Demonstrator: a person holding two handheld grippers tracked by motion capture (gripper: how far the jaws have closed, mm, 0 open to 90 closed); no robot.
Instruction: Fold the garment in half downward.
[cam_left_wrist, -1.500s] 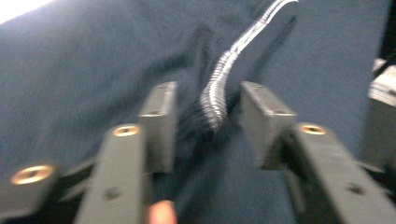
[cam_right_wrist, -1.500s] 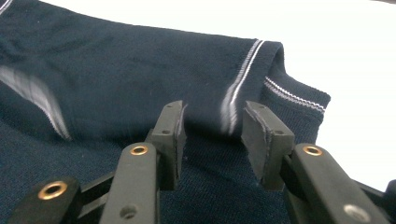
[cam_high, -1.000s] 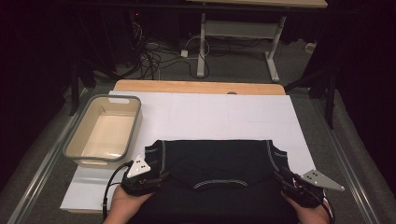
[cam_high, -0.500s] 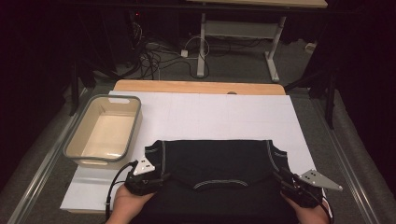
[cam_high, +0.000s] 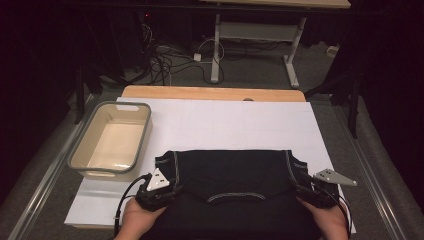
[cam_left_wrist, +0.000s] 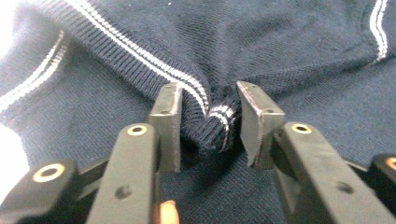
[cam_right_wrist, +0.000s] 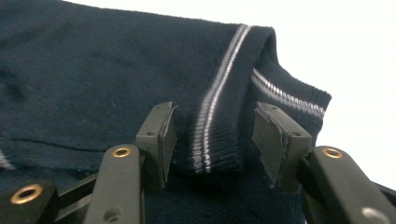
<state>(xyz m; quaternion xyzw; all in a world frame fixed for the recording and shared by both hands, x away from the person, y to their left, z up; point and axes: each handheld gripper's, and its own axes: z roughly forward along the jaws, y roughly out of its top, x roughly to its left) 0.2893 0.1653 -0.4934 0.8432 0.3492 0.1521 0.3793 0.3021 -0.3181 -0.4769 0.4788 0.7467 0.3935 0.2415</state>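
High view: dark knit garment (cam_high: 232, 185) lying on white table cover (cam_high: 225, 125) at near edge; left gripper (cam_high: 159, 187) and right gripper (cam_high: 320, 190) sitting at its two sides; beige tub (cam_high: 112, 142) at left.

Left gripper view: jaws closing around striped ribbed fold (cam_left_wrist: 212, 123), pads not yet pressing.

Right gripper view: jaws opening, standing apart, striped ribbed edge (cam_right_wrist: 215, 135) lying between.

Folded navy striped-trim sweater (cam_high: 232, 185), table's near edge
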